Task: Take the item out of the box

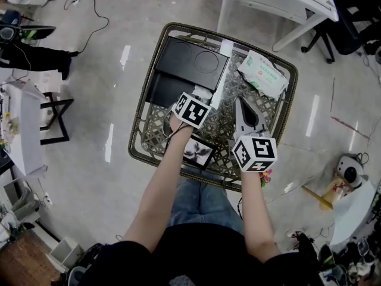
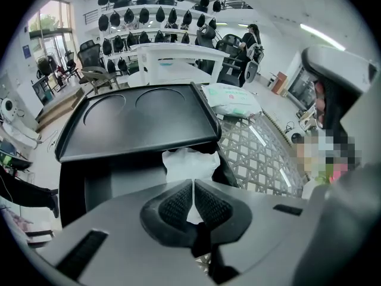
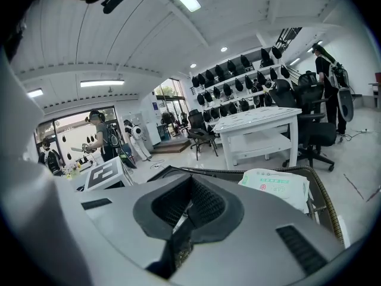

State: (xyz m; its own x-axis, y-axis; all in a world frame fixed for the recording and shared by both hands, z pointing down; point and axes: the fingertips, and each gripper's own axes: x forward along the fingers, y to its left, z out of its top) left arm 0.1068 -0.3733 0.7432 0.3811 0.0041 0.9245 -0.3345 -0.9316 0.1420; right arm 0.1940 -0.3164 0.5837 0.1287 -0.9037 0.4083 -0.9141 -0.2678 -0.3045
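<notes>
Item (image 2: 186,162), white and crumpled, is pinched between the closed jaws of the left gripper (image 2: 192,200) where it pokes out under the raised lid of the box (image 2: 137,121); this hold suits pulling it clear. The right gripper (image 3: 189,204) hangs beside it over the basket (image 1: 286,76) with jaws together and empty, probably free to steady the box.

Black box (image 1: 189,58), white item (image 2: 187,162) (seemingly plain)
</notes>
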